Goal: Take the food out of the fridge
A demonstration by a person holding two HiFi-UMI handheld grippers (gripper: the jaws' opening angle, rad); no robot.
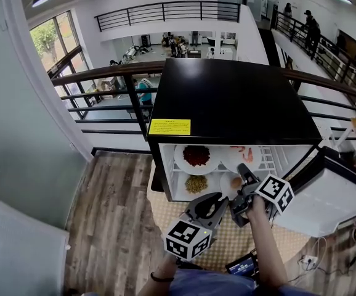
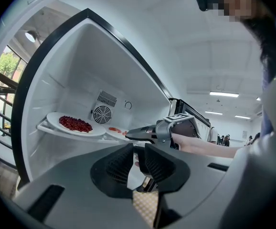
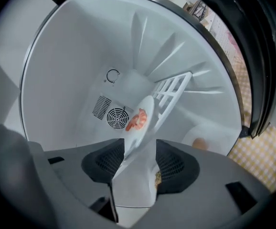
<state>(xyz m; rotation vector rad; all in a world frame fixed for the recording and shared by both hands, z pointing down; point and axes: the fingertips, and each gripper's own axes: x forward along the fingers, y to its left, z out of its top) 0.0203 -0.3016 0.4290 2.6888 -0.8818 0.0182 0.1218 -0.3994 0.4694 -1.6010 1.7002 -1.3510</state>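
The small black fridge (image 1: 227,97) stands open. On its upper shelf sit a plate of red food (image 1: 196,156) (image 2: 76,124) and a white plate of shrimp (image 1: 239,156) (image 3: 140,123). Below are a plate of yellow-green food (image 1: 196,184) and a plate with an egg (image 1: 235,182) (image 3: 199,143). My right gripper (image 1: 242,168) (image 3: 137,161) reaches into the fridge, rolled on its side. It stands wide open, with the shrimp plate's rim between its jaws. My left gripper (image 1: 220,197) (image 2: 137,159) hangs just outside the fridge, jaws a narrow gap apart and holding nothing.
The fridge door (image 1: 332,196) is swung out to the right. A checked mat (image 1: 227,239) lies under the fridge on a wooden floor. A dark railing (image 1: 104,73) runs behind it, above a drop. A small screen (image 1: 242,265) lies on the mat by my feet.
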